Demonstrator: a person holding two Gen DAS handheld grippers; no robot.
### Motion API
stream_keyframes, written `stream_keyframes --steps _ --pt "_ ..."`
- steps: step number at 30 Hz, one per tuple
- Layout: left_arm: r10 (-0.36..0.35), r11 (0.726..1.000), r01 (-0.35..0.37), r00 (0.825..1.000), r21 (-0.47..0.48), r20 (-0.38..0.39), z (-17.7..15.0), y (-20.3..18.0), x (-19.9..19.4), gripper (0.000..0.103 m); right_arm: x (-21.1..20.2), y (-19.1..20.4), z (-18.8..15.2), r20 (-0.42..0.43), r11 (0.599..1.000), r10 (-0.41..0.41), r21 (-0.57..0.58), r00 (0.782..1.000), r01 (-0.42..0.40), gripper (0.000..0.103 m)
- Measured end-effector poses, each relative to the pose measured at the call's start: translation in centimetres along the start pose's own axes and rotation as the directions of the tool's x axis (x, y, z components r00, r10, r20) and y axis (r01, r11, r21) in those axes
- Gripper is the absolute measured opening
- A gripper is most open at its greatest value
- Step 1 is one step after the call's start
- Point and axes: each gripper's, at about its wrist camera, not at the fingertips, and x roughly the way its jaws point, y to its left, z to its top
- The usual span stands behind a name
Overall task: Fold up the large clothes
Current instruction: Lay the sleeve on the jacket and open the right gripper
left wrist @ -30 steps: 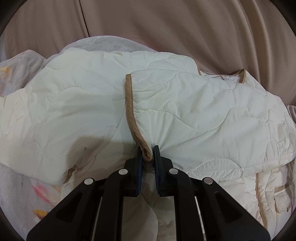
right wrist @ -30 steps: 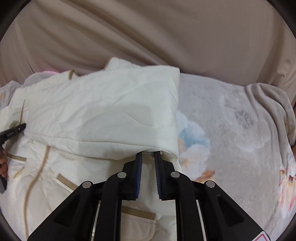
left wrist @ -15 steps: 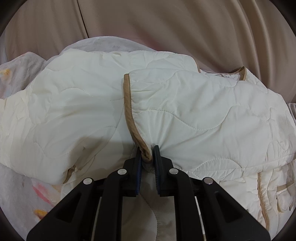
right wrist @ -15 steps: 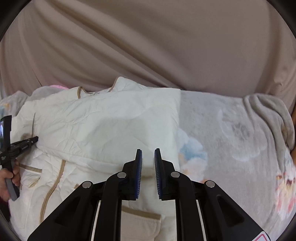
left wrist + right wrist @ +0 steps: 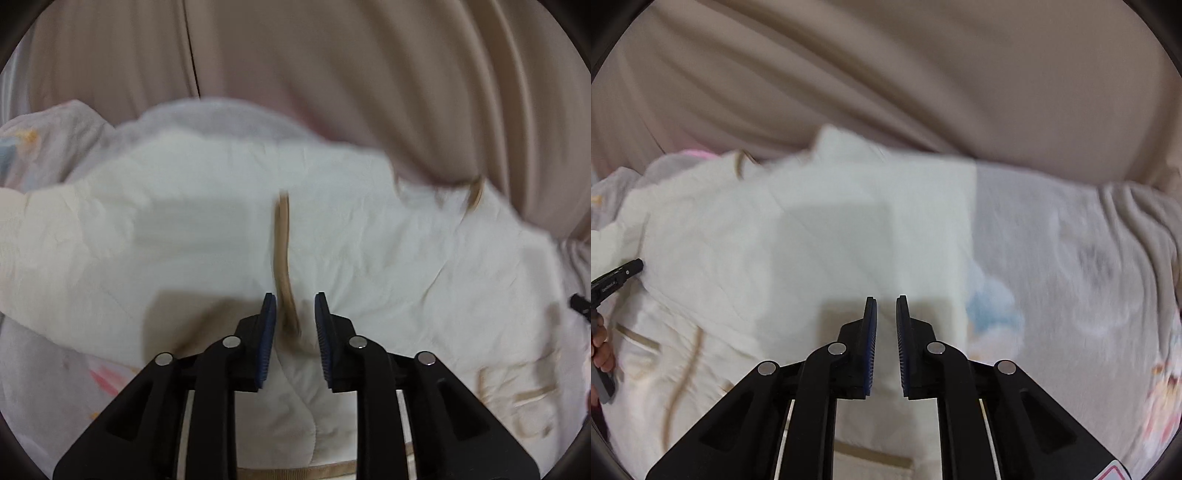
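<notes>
A cream quilted jacket (image 5: 207,236) with tan trim (image 5: 282,258) lies spread over a pale grey blanket (image 5: 1071,258) printed with faded flowers, which covers the whole surface beneath; whether that is a bed or a desk I cannot tell. Behind it hangs a beige curtain (image 5: 886,92) in soft folds, filling the back of the room. The left gripper (image 5: 294,325) hovers with its jaws apart, the trim edge lying between them, unclamped. The right gripper (image 5: 886,321) is also apart, holding nothing, above the jacket's folded panel near its right edge. Both views are blurred.
</notes>
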Motion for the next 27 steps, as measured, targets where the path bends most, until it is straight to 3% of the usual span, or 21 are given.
stream_keyframes --steps 2,4,7,9,12,14,19,23,25,27 --pt "-0.01 1.0 0.011 0.999 -0.013 0.048 2.5 0.0 -1.8 0.043 0.1 0.9 2.3 0.031 0.999 0.038 -0.018 0.999 -0.038 0.009" --pt "-0.015 1.0 0.013 0.998 0.017 0.061 4.9 -1.1 -2.0 0.051 1.5 2.2 4.6 0.046 0.994 0.11 -0.022 0.993 -0.109 0.01" --pt "0.0 0.997 -0.001 1.0 0.075 0.02 6.6 -3.8 0.9 0.051 4.4 5.1 6.6 0.033 0.979 0.205 -0.004 0.978 -0.205 0.01" --pt "-0.005 0.994 0.012 0.998 0.105 -0.068 6.6 -5.4 4.4 0.051 6.5 7.4 7.2 0.002 0.967 0.254 -0.008 0.967 -0.254 0.01" --pt "0.075 0.989 -0.058 0.99 0.138 -0.119 5.5 -6.3 9.2 0.051 8.4 11.5 7.0 -0.045 0.958 0.276 -0.073 0.96 -0.278 0.01" --pt "0.093 0.987 -0.077 0.989 0.139 -0.114 4.8 -6.0 10.5 0.052 9.2 11.6 7.1 -0.048 0.961 0.251 -0.108 0.967 -0.255 0.004" --pt "0.094 0.987 -0.082 0.992 0.135 -0.082 5.0 -3.4 11.1 0.051 10.0 2.3 6.6 -0.003 0.991 0.128 0.037 0.992 -0.127 0.0" --pt "0.079 0.991 -0.069 0.994 0.116 -0.081 5.0 -2.6 10.4 0.048 9.8 -6.7 4.8 0.014 0.957 0.116 0.265 0.993 -0.115 0.0" --pt "0.078 0.992 -0.071 0.995 0.105 -0.068 4.8 -2.7 8.6 0.047 9.0 -7.8 4.3 0.005 0.962 0.081 0.262 0.997 -0.08 0.0" --pt "0.035 0.992 -0.029 0.998 0.124 -0.047 4.0 -3.3 5.8 0.048 6.4 -7.7 3.4 0.032 0.972 0.058 0.228 0.998 -0.064 0.003"
